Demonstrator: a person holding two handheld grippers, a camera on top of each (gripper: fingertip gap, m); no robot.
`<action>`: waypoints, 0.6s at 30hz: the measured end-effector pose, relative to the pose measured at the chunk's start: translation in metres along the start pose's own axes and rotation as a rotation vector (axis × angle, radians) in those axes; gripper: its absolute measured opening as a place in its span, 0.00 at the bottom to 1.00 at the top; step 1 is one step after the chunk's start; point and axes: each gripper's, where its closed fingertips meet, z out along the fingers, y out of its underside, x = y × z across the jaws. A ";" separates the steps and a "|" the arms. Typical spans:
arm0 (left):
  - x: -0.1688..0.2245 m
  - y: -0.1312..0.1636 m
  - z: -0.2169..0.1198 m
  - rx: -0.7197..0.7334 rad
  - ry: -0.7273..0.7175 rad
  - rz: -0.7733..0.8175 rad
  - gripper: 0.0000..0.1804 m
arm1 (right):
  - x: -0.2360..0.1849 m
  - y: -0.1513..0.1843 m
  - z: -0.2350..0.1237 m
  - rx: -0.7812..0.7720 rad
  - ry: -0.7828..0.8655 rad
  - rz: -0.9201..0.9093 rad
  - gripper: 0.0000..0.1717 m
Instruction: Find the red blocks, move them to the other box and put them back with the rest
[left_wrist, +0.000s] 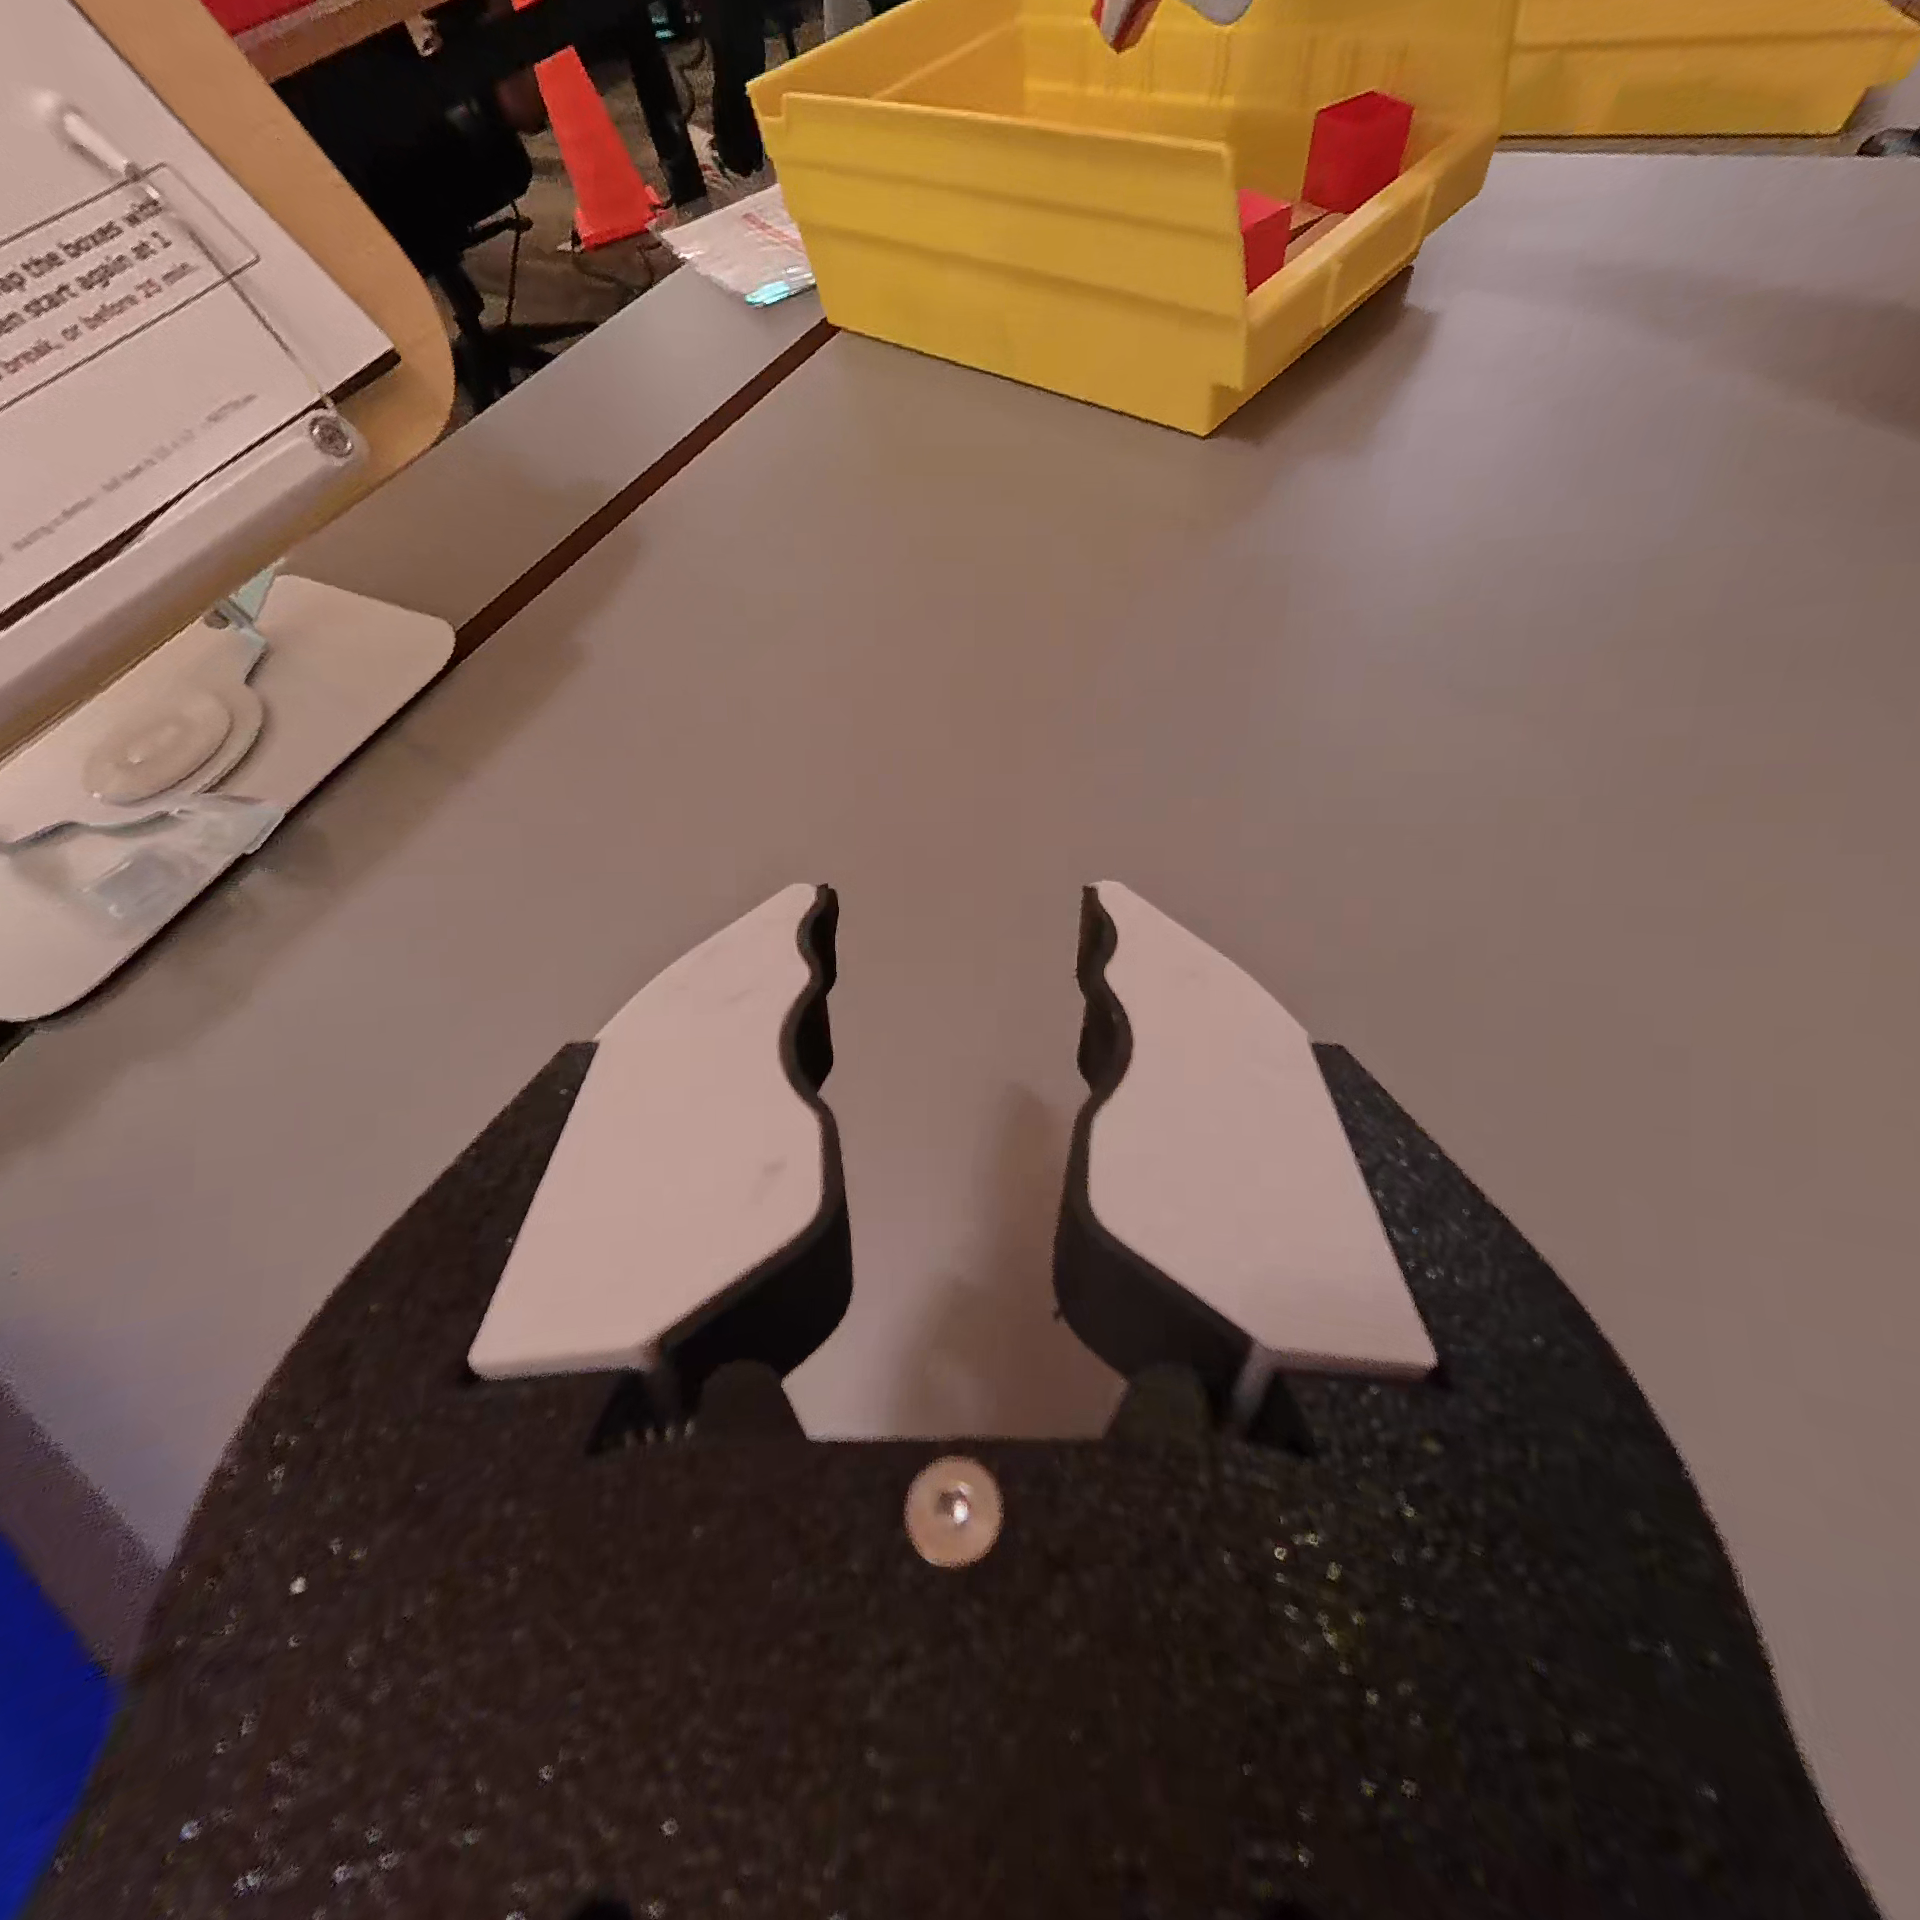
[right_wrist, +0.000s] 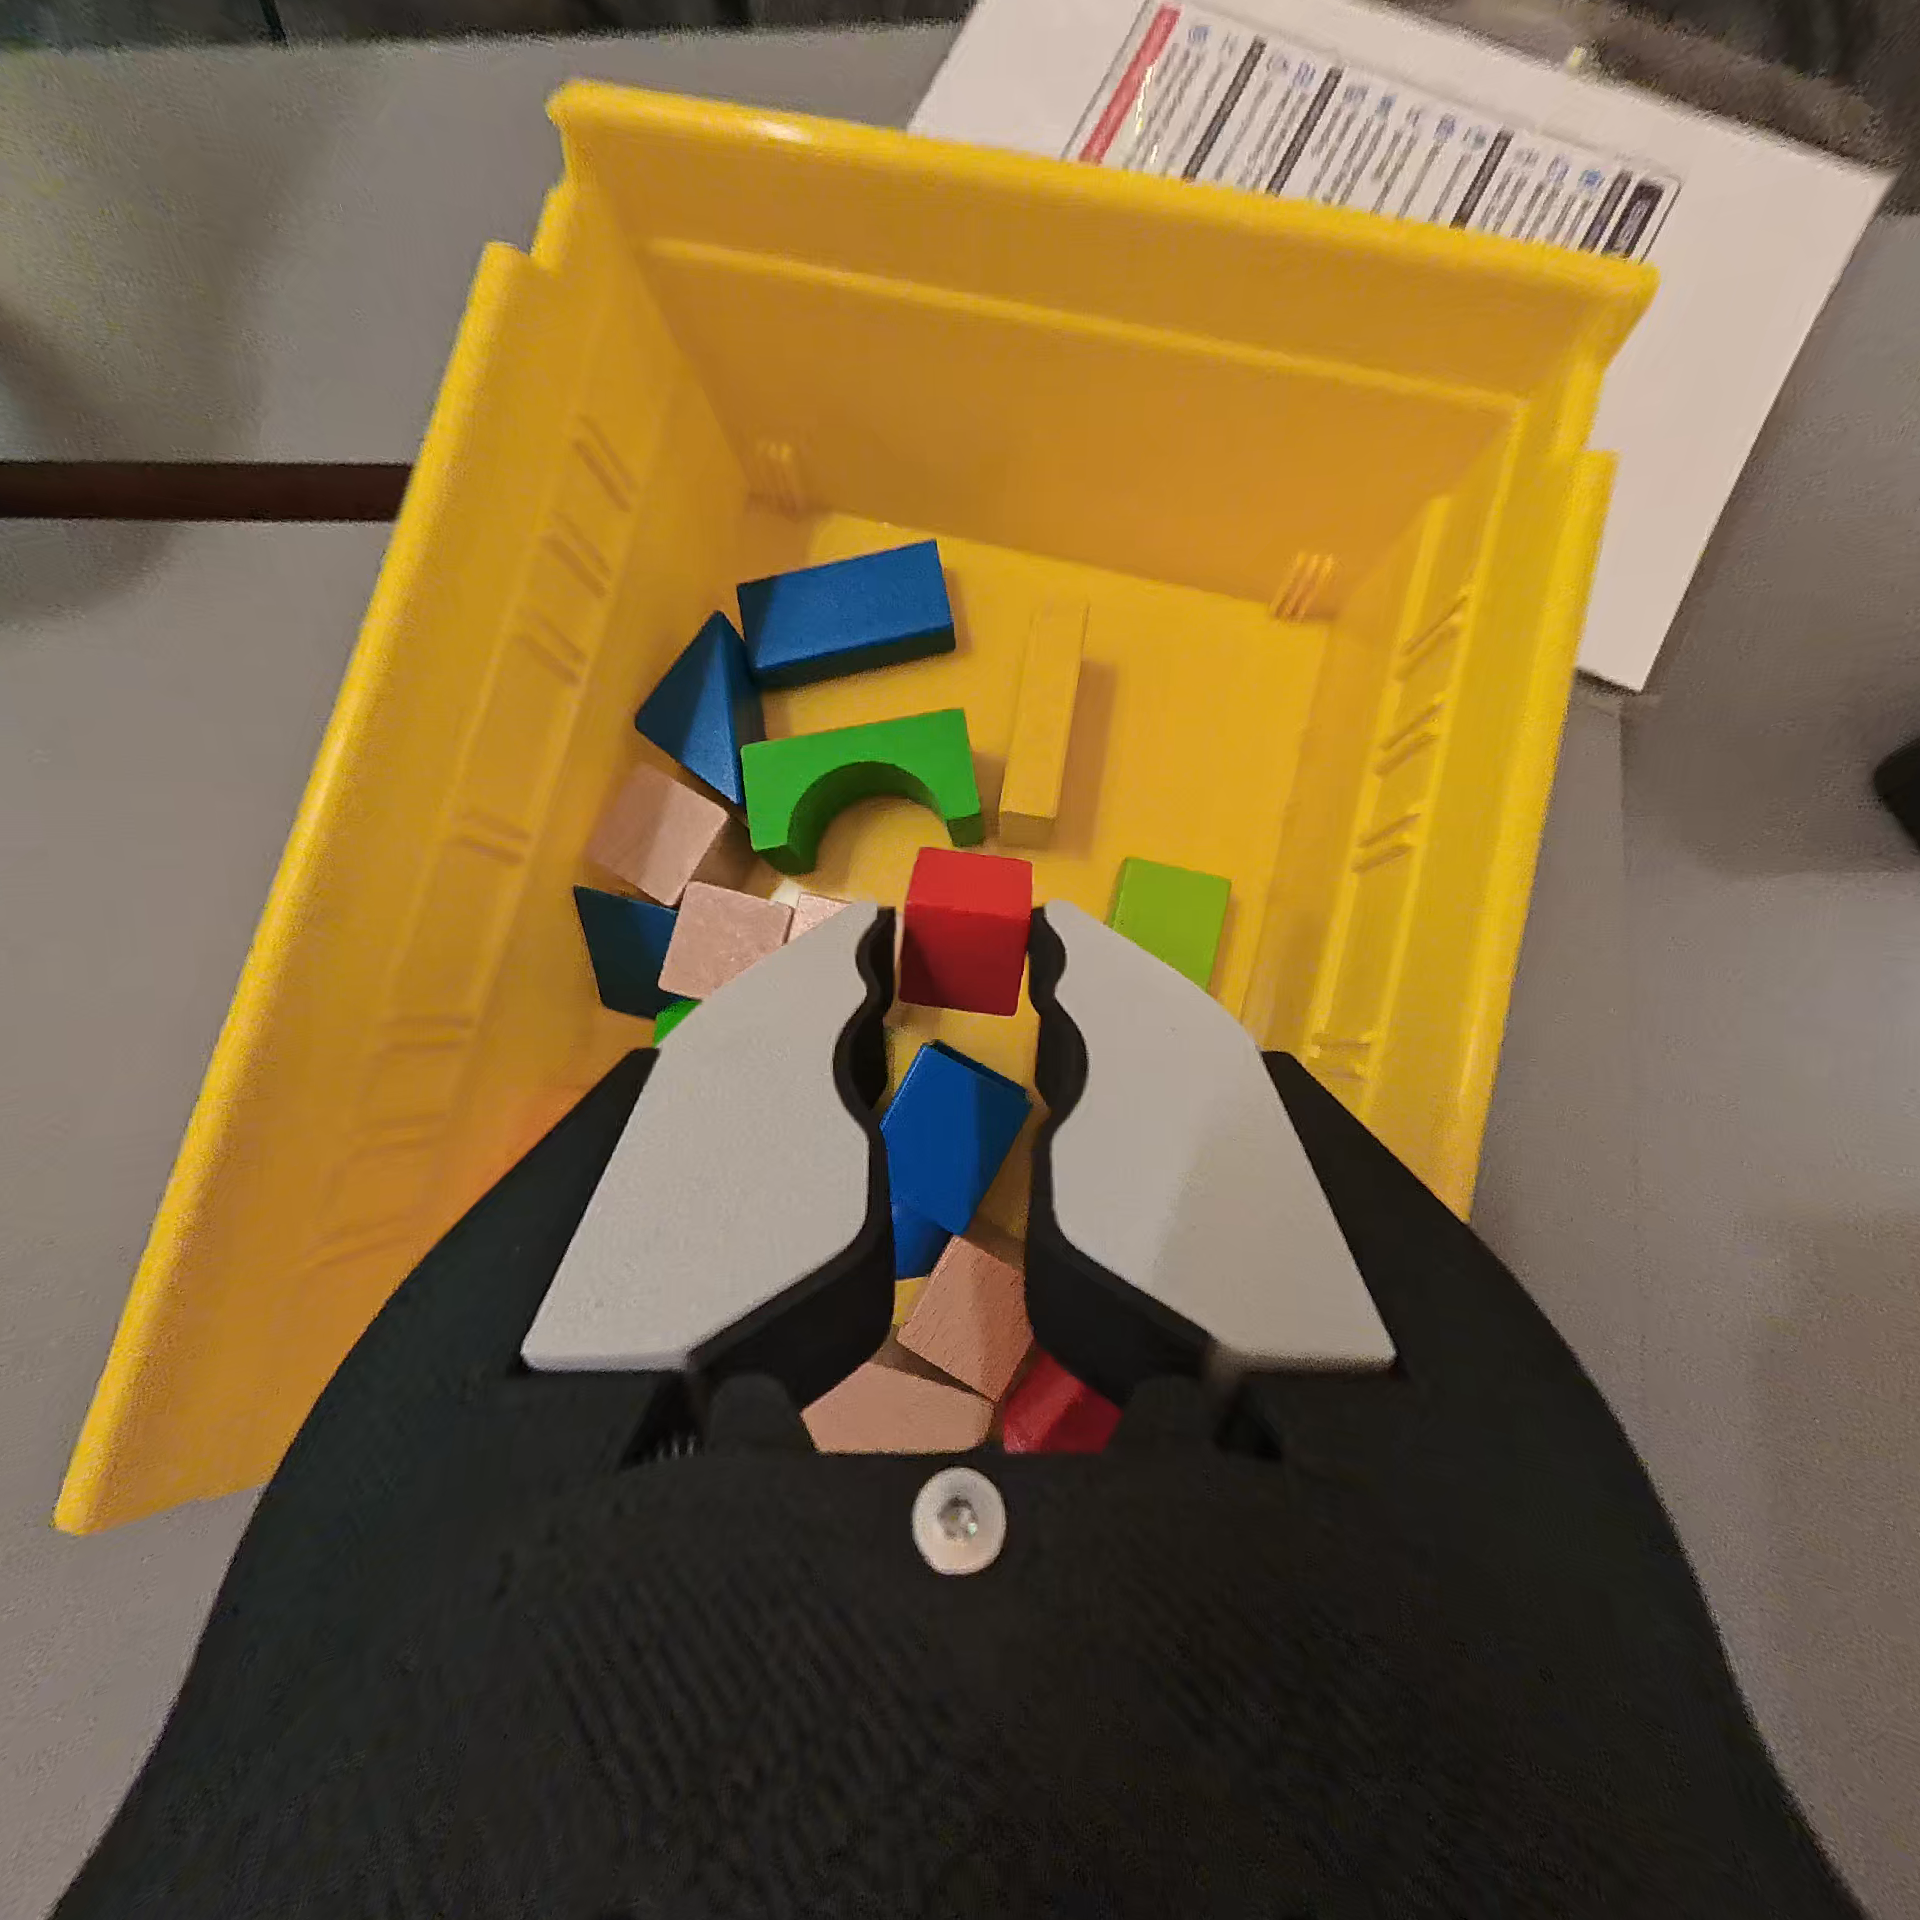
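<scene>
In the right wrist view my right gripper (right_wrist: 966, 920) is shut on a red cube (right_wrist: 966, 935), with both pads against its sides, over a yellow box (right_wrist: 1039, 343). This box holds several mixed blocks: blue, green, yellow and plain wood. Another red block (right_wrist: 1060, 1413) lies low in it, under my fingers. In the left wrist view my left gripper (left_wrist: 956, 904) is open and empty above the grey table (left_wrist: 1351, 727). Ahead of it stands a second yellow box (left_wrist: 1039, 239) with two red blocks (left_wrist: 1351, 156) showing inside.
A white sign on a stand (left_wrist: 156, 416) sits at the table's left edge. Another yellow bin (left_wrist: 1714, 62) is at the far right. An orange cone (left_wrist: 597, 156) stands on the floor beyond. A printed white sheet (right_wrist: 1455, 156) lies behind the mixed box.
</scene>
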 end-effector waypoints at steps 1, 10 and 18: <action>-0.003 0.002 -0.002 -0.005 -0.005 -0.013 0.24 | 0.000 0.003 0.004 -0.027 -0.003 -0.001 0.18; -0.031 0.011 -0.018 -0.015 -0.088 -0.100 0.25 | -0.017 -0.005 -0.026 0.140 0.020 -0.075 0.33; -0.126 0.004 -0.107 -0.006 -0.419 -0.274 0.25 | -0.155 0.027 -0.099 0.426 -0.293 -0.260 0.37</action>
